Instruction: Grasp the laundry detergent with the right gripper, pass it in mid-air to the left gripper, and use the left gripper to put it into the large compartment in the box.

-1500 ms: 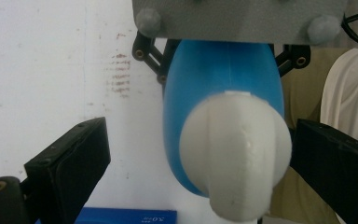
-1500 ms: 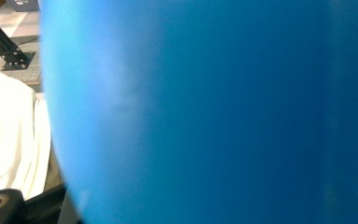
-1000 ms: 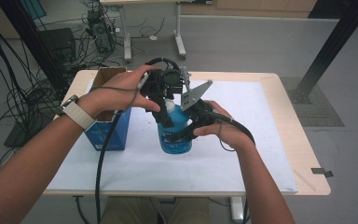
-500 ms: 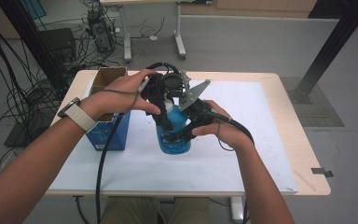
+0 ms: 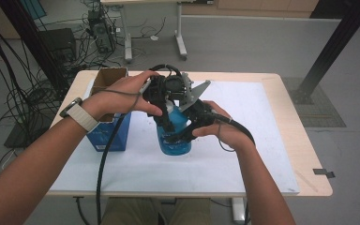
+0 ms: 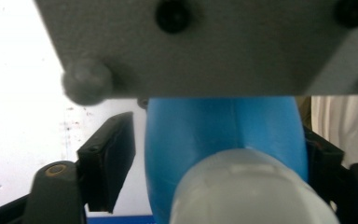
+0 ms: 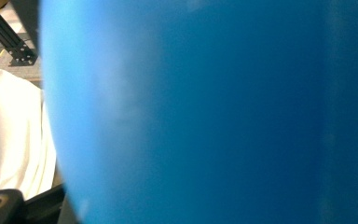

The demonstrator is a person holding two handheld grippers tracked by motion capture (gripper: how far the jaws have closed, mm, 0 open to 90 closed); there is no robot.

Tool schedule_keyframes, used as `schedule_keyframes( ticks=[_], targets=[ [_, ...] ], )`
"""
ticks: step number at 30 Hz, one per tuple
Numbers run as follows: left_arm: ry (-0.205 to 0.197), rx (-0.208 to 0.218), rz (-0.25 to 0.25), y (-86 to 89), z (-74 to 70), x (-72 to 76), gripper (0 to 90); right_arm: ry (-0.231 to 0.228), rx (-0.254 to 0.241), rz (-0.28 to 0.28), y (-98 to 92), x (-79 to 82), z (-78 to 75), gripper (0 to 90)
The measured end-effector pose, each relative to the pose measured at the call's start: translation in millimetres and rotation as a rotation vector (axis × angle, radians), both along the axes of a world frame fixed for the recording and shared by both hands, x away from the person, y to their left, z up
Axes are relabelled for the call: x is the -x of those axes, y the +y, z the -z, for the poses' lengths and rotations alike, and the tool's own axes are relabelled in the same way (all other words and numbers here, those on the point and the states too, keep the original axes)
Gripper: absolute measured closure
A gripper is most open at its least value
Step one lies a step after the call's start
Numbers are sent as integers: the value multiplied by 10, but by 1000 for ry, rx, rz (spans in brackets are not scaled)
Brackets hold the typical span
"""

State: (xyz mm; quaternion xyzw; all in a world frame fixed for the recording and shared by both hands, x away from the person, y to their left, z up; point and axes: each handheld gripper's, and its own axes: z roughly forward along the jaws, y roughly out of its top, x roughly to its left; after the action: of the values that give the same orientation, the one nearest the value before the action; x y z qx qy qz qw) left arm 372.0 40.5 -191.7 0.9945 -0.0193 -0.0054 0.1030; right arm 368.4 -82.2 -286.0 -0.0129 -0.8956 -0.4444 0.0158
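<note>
A blue bottle (image 5: 174, 136) stands upright at the middle of the surface (image 5: 262, 140), on its white sheet, with a box (image 5: 108, 123) just beside it at nine o'clock. The right tool (image 5: 180, 137) comes in from three o'clock and is clamped on the bottle's lower body, steadying it; its own view is so close that the bottle (image 7: 214, 112) is one blue wall, with white cloth at nine o'clock. The left tool (image 5: 166, 123) reaches down over the top of the bottle from eleven o'clock. Its jaws have just been closing, with the bottle's neck and pale cap (image 6: 247, 191) between them. In the left tool view the left pad (image 6: 114, 158) stands a little off the blue shoulder (image 6: 223, 135), and the right-side pad sits at the very edge of it, so whether either presses yet I cannot tell; I would call these jaws apart, not yet gripping. My judgement is that the work is opening the bottle: the holding is done, the cap is on, and the grip on the cap and the twisting are left. The high view gives the layout, both hands and the box; the left tool view gives the gap at the pads, which the high view hides under the grey plate (image 5: 194, 93); the right tool view confirms how tight against the bottle that tool sits.
</note>
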Motion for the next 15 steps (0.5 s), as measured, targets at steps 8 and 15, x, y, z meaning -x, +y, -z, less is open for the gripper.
schedule_keyframes(
  ticks=[8, 15],
  targets=[
    [3, -15, 24, -12, 7, 23, 367, 12, 7, 5, -5, 4, 13, 435],
    [-10, -10, 24, -10, 7, 34, 371, 13, 7, 5, -9, 6, 17, 434]
  ],
)
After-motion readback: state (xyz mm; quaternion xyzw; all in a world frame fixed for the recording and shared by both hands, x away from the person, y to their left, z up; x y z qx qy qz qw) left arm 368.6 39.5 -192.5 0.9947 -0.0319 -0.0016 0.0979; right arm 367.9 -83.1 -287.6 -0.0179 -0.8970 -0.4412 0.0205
